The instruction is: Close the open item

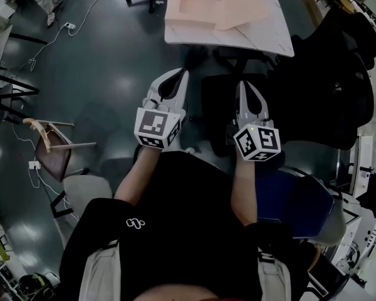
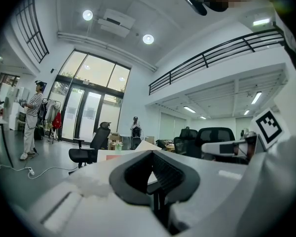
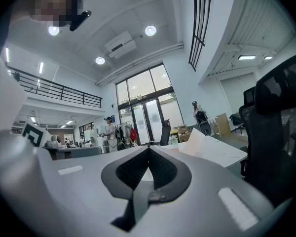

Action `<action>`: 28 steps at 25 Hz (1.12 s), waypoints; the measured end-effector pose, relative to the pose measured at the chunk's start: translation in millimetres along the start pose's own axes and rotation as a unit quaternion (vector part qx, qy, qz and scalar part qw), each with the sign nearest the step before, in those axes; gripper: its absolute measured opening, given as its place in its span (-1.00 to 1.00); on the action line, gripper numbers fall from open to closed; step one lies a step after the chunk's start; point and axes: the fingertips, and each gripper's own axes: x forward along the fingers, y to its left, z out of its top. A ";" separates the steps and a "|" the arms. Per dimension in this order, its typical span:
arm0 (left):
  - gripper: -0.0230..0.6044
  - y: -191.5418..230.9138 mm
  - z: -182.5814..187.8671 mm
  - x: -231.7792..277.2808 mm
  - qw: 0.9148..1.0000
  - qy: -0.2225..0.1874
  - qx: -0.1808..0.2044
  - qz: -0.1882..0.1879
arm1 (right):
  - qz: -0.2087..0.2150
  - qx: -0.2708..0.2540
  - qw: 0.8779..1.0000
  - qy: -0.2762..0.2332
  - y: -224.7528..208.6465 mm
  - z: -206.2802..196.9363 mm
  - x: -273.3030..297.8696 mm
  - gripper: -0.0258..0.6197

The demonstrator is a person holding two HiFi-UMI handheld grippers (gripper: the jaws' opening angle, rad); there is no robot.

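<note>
A flat beige box (image 1: 197, 2) lies on the white table (image 1: 263, 36) ahead of me, its lid (image 1: 241, 8) folded open to the right. Both grippers are held level in front of my chest, short of the table and apart from the box. My left gripper (image 1: 183, 74) has its jaws together with nothing between them, as the left gripper view (image 2: 152, 154) also shows. My right gripper (image 1: 245, 85) is likewise shut and empty (image 3: 149, 149). The right gripper view shows the table (image 3: 222, 154) with the raised lid (image 3: 195, 141) beyond the jaws.
A black office chair (image 1: 229, 99) stands between me and the table, and a larger black chair (image 1: 338, 74) is at the right. A tipped wooden chair (image 1: 53, 146) and cables (image 1: 50, 42) lie on the dark floor at the left. A person (image 2: 32, 117) stands far off.
</note>
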 end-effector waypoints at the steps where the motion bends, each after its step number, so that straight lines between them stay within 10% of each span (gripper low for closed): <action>1: -0.93 3.8 -1.9 7.1 1.000 0.001 -0.001 0.000 | -0.001 0.001 1.000 0.001 -4.6 -0.9 6.9 -0.91; 14: -0.93 109.1 -35.4 114.5 0.998 0.042 -0.048 0.019 | 0.006 0.009 0.998 0.055 -38.4 -27.6 154.4 -0.91; 28: -0.93 232.1 -17.3 272.6 0.996 0.072 -0.040 -0.039 | -0.046 0.009 0.998 0.048 -78.1 -6.7 336.6 -0.91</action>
